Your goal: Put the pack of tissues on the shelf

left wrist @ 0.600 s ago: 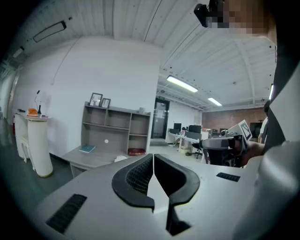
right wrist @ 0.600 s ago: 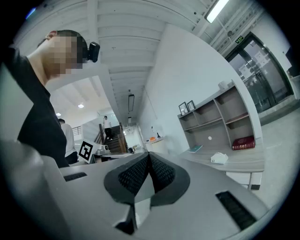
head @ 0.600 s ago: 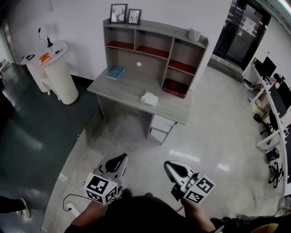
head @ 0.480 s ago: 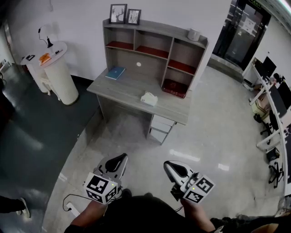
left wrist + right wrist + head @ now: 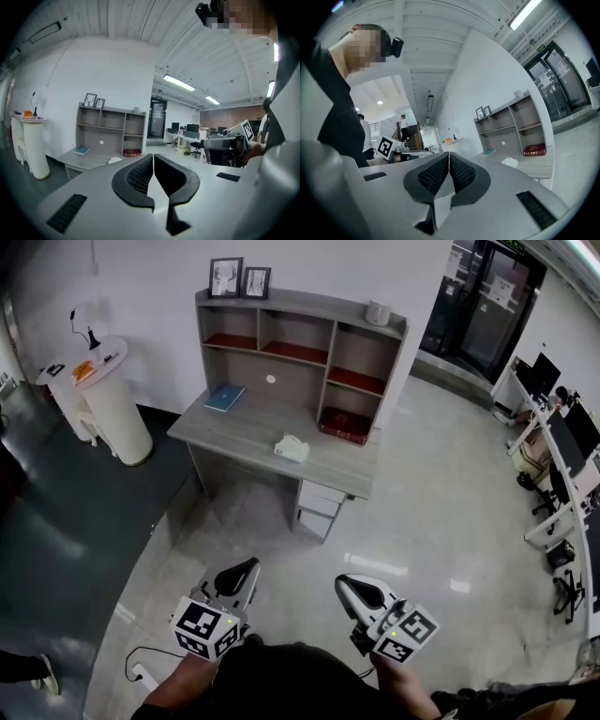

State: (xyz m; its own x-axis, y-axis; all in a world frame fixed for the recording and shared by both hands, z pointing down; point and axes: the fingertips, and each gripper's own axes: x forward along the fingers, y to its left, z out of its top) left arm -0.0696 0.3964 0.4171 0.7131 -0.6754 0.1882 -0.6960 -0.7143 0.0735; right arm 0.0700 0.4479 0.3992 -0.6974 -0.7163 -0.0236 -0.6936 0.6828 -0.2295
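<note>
A pale pack of tissues (image 5: 292, 447) lies on the grey desk (image 5: 246, 432), in front of its shelf unit (image 5: 300, 341). It also shows small in the left gripper view as the pack (image 5: 115, 160) and in the right gripper view as the pack (image 5: 510, 162). My left gripper (image 5: 243, 570) and right gripper (image 5: 353, 589) are held low near my body, well short of the desk. Both are shut with nothing between the jaws, as the left gripper (image 5: 153, 158) and right gripper (image 5: 448, 157) show in their own views.
A blue book (image 5: 224, 397) lies on the desk's left part, a red book (image 5: 345, 424) in the lower right shelf bay, two picture frames (image 5: 238, 279) and a cup (image 5: 377, 312) on top. A white round stand (image 5: 105, 399) is at left. Office desks (image 5: 562, 465) stand at right.
The view has shifted: the desk and shelf now sit slightly higher and further left in the head view. Both grippers stay shut and in about the same place near my body.
</note>
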